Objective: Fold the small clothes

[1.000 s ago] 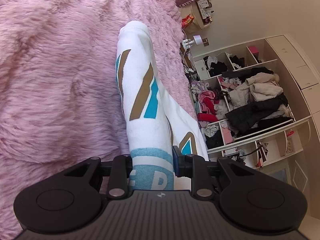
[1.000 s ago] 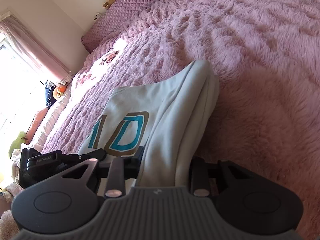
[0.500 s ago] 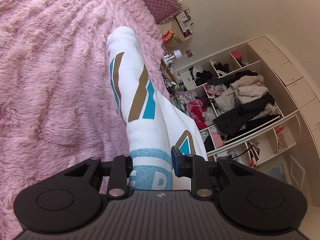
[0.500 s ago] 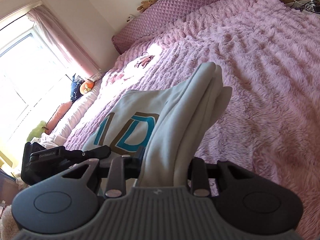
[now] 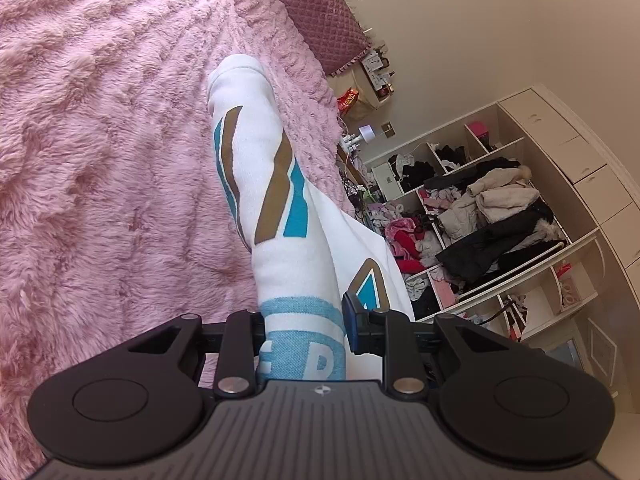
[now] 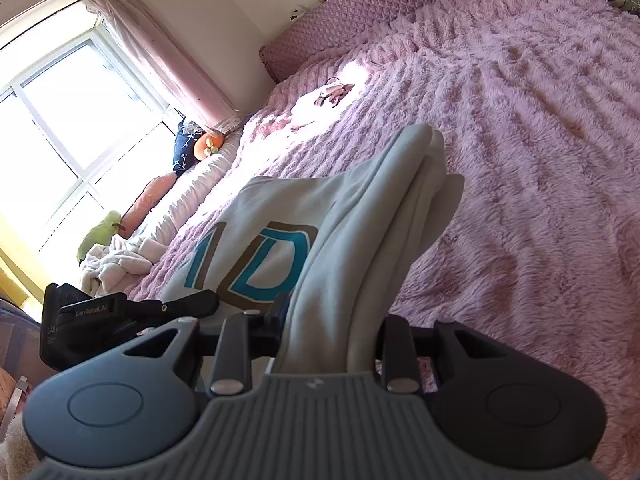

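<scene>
- Left wrist view: the left gripper [image 5: 304, 332] has its jaws closed on a bunched edge of the white fleece garment with teal and brown printed lettering [image 5: 260, 168]. A pale blue printed band of the cloth sits directly between the jaws.
- From that hold the garment runs away from the camera as a narrow, doubled strip. Its far end appears to rest on the pink shaggy bed cover [image 5: 100, 140], though contact cannot be confirmed from this angle.
- Also visible: a quilted mauve headboard [image 5: 308, 20] at the far end of the bed, and open cream wardrobe shelves stuffed with clothes [image 5: 480, 216] to the right.
- Right wrist view: the right gripper [image 6: 326, 340] has its jaws clamped narrowly on several stacked layers of the same garment [image 6: 360, 220]. The thick fold rises forward from the jaws.
- A flatter panel of the garment, carrying the teal and brown print, spreads to the left above the bed cover [image 6: 540, 160]. The left gripper's black body [image 6: 100, 320] shows at the lower left, near that panel.
- A sunlit window with a pink curtain [image 6: 80, 112] lies beyond.
- Assessment: both grippers hold the garment raised off the bed in mid-fold; the garment is already doubled at least once.
- Next move, as judged: lower both holds together onto the bed cover, keeping the layers aligned, before either pair of jaws lets go. Uneven lowering could let the stacked layers slip apart.
</scene>
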